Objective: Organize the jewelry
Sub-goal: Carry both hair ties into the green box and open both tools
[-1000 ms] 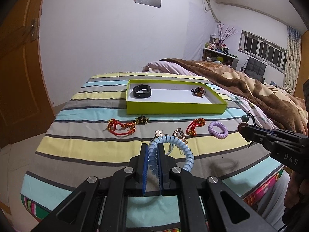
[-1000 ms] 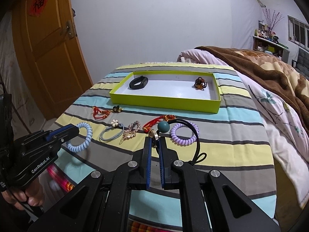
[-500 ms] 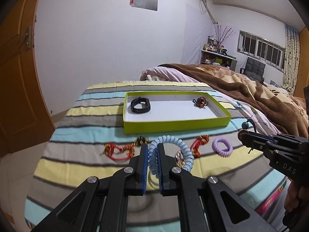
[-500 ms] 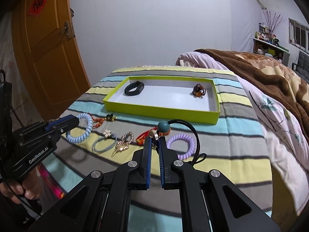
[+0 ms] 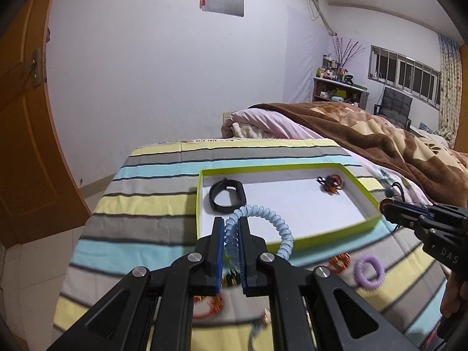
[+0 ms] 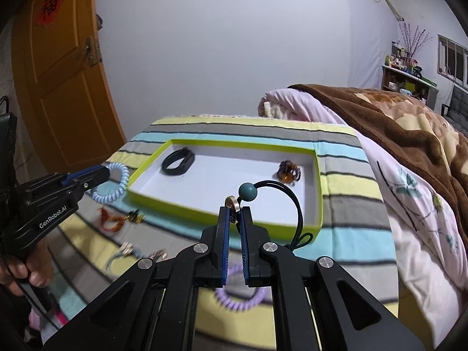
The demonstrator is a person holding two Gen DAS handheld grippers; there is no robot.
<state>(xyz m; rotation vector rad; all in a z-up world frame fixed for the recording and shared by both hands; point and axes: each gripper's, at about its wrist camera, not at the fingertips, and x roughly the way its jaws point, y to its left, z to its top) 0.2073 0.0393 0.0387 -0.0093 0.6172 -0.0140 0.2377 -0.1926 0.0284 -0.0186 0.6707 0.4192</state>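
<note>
At far left in the right wrist view, the left gripper, matte black plastic with blue ribbed pads and white "GenRobot.AI" lettering, pinched a pale blue coiled hair tie, a springy telephone-cord ring hanging at the tray's 9 o'clock edge. A wooden door behind carried a red paper with one Chinese character, too blurred to read. Below, on the striped cloth, lay a red knotted cord bracelet and a small flower-trimmed piece, both blurred.

The lime-green tray, a shallow cardboard rectangle with a white floor, held a smooth black band at its 10 o'clock and an amber beaded bracelet at its 2 o'clock.

The right gripper was pressed onto a gold ring on a black cord necklace with a round teal bead, at the tray's 6 o'clock. In the left wrist view its body read "DAS", partly cut off. A lilac coiled tie lay on the cloth at 5 o'clock.
</note>
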